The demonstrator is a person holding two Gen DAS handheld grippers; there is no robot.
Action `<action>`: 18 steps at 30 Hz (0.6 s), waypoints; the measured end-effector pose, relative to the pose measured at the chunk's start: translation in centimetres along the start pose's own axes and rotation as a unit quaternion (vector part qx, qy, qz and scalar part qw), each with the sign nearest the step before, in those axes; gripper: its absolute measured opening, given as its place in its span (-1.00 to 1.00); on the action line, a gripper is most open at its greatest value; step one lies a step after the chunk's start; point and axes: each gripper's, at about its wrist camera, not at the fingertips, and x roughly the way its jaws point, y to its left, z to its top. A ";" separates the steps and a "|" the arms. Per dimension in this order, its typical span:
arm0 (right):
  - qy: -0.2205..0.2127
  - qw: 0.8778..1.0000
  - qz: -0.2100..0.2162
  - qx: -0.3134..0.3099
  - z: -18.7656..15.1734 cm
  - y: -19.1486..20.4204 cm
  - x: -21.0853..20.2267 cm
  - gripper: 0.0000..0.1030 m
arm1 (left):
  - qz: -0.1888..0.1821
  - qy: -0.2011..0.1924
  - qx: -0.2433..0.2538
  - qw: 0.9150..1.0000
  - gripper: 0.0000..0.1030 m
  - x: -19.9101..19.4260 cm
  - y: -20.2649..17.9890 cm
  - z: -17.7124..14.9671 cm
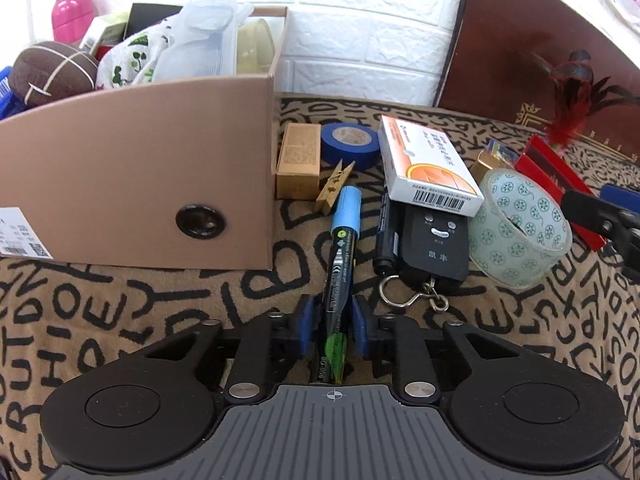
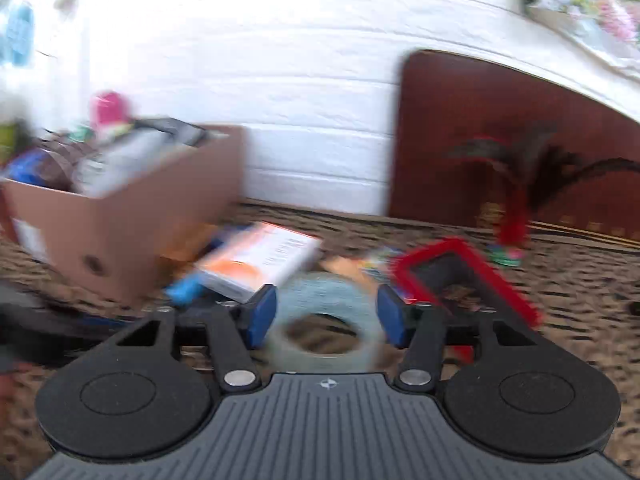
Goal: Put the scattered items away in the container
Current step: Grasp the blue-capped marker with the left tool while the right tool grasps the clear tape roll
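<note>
A black marker with a light blue cap point(image 1: 344, 236) lies on the lettered cloth, its rear end between the blue pads of my left gripper point(image 1: 333, 326). A thin gap shows beside it, so the gripper is open. The cardboard box point(image 1: 140, 168), packed with items, stands to the left. A patterned tape roll point(image 1: 520, 224) rests tilted on the cloth. In the blurred right wrist view this tape roll point(image 2: 324, 300) sits between the pads of my open right gripper point(image 2: 326, 314). The right gripper's fingers point(image 1: 588, 212) reach only the roll's right edge.
Beside the marker lie a clothespin point(image 1: 334, 190), a small kraft box point(image 1: 300, 160), blue tape point(image 1: 352, 144), a black pen point(image 1: 386, 232), a hook scale point(image 1: 436, 248) and a medicine box point(image 1: 428, 164). A red box point(image 1: 556, 184) and a feather shuttlecock point(image 1: 568, 120) lie right, before a brown board point(image 1: 520, 40).
</note>
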 end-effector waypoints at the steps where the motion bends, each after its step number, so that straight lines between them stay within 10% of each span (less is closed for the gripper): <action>1: 0.016 1.000 -0.015 0.001 -0.1 -0.6 1.0 0.22 | 0.002 -0.003 0.002 1.000 -0.23 0.0 -0.1 0.0; 5: 0.075 0.996 -0.010 0.043 -1.3 -2.1 4.6 0.04 | 0.008 -0.002 0.012 1.000 -0.73 0.1 -0.3 0.0; 12: 0.091 0.991 0.038 0.086 -2.4 -1.5 4.0 -0.80 | -0.001 0.009 0.017 1.000 -0.80 -0.9 -0.8 -0.5; 18: 0.085 0.994 0.058 0.034 -1.6 -0.1 -0.5 -0.82 | -0.006 0.019 0.010 1.000 -0.80 -2.9 -0.9 -2.2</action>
